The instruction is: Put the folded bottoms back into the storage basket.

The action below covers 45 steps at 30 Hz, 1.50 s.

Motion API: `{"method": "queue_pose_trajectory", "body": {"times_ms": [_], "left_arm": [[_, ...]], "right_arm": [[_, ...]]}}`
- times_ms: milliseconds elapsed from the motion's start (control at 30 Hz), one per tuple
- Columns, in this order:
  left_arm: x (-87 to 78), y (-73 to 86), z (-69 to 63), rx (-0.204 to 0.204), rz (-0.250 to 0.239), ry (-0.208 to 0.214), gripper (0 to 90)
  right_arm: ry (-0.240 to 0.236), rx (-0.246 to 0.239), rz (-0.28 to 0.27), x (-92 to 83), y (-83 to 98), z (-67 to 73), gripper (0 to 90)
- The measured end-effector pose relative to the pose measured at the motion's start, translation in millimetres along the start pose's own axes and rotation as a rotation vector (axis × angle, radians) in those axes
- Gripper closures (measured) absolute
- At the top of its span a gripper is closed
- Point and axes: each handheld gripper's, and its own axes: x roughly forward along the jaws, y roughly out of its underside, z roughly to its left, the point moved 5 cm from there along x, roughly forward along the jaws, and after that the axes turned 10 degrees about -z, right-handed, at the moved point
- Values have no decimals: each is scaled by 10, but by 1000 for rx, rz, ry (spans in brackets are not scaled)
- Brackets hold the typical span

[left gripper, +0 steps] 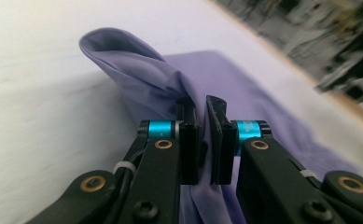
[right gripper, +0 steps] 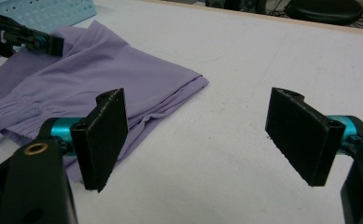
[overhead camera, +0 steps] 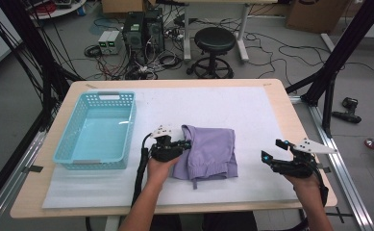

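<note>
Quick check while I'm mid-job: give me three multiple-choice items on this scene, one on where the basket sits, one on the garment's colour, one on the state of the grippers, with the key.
1. Where is the basket relative to the folded garment?
A. To its left on the table
B. To its right
C. On top of it

2. What colour is the garment?
A. Green
B. Light purple
C. Red

3. How do the two grippers stand?
A. Both wide open
B. The left gripper pinches the cloth, the right gripper is open
C. The right grips the cloth, the left is open

Key: 1 A, the high view shows the light blue basket left of the garment. 2 B, the cloth is lilac in all views. 3 B, the left gripper view shows a fold of fabric between nearly closed jaws, and the right gripper view shows jaws apart over bare table.
</note>
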Motion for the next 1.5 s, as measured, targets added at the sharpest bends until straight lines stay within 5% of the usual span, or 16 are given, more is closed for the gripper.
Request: {"method": "queue_pose_trajectory", "body": {"times_ms": [133,233,467,633,767,900,1100,1233,1500], "left_arm": [[60,36,-37,13,13,8,831],[94,68,-30,23,35,-20,735],[159,177,58,50,125,-185,405],[166,205,103,30,151,-234,391],[185,217,71,81,168,-255,399],[189,219,59,93,168,-271,547],[208,234,1,162,185,-273,801],[196,207,-10,167,170,-244,850],[45,-172,-135,183,-30,-84,851]], "right_arm": [[-2,-3,3,9,5,6,211],[-4,-9,5,10,2,17,211],[-5,-4,5,-2,5,15,211],[-2,2,3,-12,7,2,211],[-2,4,3,-13,7,1,211],[-2,2,1,-11,5,3,211],[4,6,-1,-21,2,-9,211],[3,7,-4,-28,-3,-10,211],[7,13,-8,-44,0,-19,211]]}}
